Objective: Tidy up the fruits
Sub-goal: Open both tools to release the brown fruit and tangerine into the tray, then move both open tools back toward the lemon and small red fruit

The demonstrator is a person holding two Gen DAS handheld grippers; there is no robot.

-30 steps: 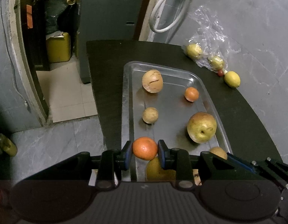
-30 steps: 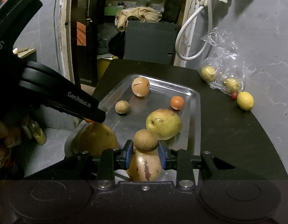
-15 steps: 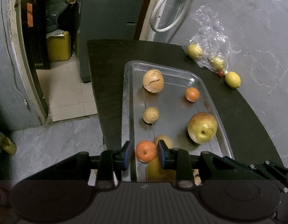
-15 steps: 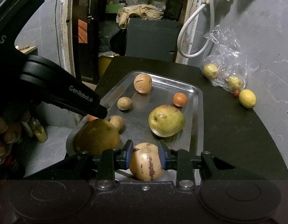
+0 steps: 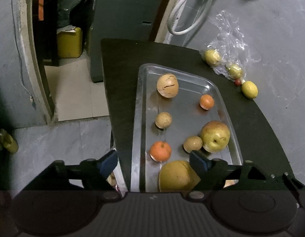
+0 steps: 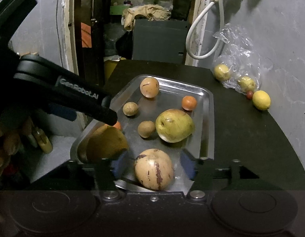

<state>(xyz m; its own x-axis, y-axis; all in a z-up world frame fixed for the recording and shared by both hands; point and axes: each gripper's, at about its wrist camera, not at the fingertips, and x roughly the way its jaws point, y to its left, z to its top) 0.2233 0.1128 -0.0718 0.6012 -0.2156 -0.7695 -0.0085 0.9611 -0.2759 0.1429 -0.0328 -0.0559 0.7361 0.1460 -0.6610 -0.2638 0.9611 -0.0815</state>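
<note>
Dark surface [image 5: 120, 79] carries a steel tray [image 5: 137, 118] with seven fruits in it. Left gripper [image 5: 153, 163] has its jaws spread wide, holding nothing, hovering over the tray's near end. Right gripper [image 6: 152, 166] is also wide and empty, with a striped tan melon [image 6: 154, 168] lying on the tray between its fingers; cannot tell if they touch it. A big yellow-orange fruit [image 5: 177, 175] sits at the near left corner. A green-yellow apple [image 5: 215, 136] sits on the right side, a brown kiwi [image 5: 192, 143] just beside it. Nearest the left gripper is an orange [image 5: 160, 151]. A lemon [image 5: 249, 89] lies off the tray near a clear plastic bag [image 5: 231, 45].
</note>
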